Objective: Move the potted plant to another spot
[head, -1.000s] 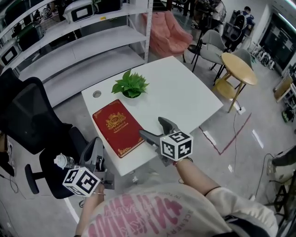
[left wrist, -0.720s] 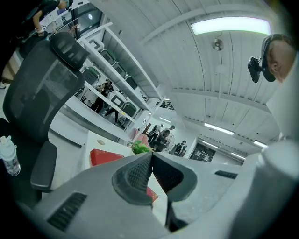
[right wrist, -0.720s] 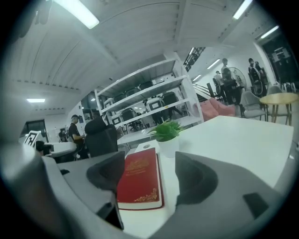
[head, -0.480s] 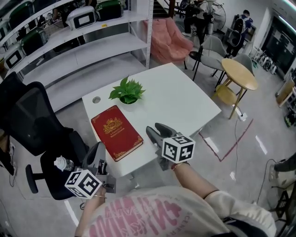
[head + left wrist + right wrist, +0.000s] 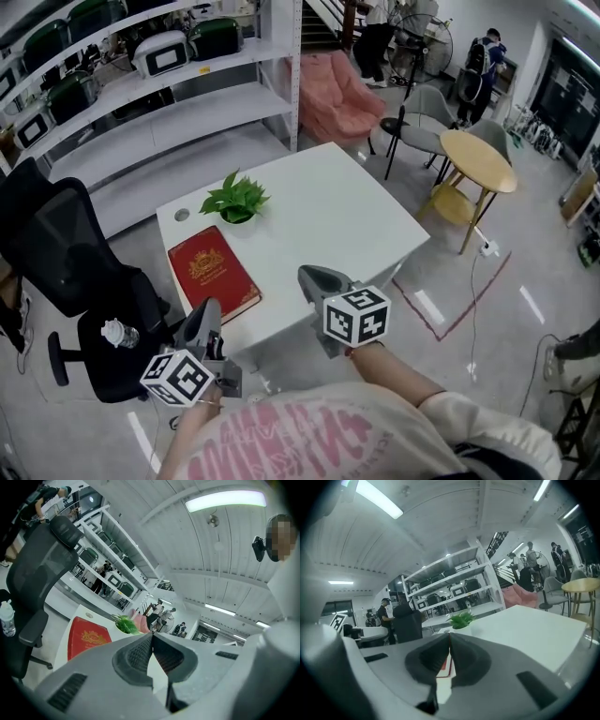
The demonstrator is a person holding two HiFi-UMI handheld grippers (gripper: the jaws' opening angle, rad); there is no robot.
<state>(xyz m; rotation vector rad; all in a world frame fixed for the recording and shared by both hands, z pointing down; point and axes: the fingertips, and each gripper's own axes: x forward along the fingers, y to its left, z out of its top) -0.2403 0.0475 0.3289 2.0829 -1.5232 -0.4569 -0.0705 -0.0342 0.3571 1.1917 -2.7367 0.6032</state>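
While right claw (image 5: pixel 314 278) sits closed, potted plant (image 5: pixel 234 200) stands apparently well beyond.

Head view steeply down over white table (image 5: pixel 347 216), gripper views low, near level, sharing potted plant (image 5: pixel 461 619)

The room is lit brightly and evenly by ceiling strip lights (image 5: pixel 225 501). Glare streaks are seen on the floor (image 5: pixel 521 302). Both gripper views are bent and darkened at the edges; near parts are blurred.
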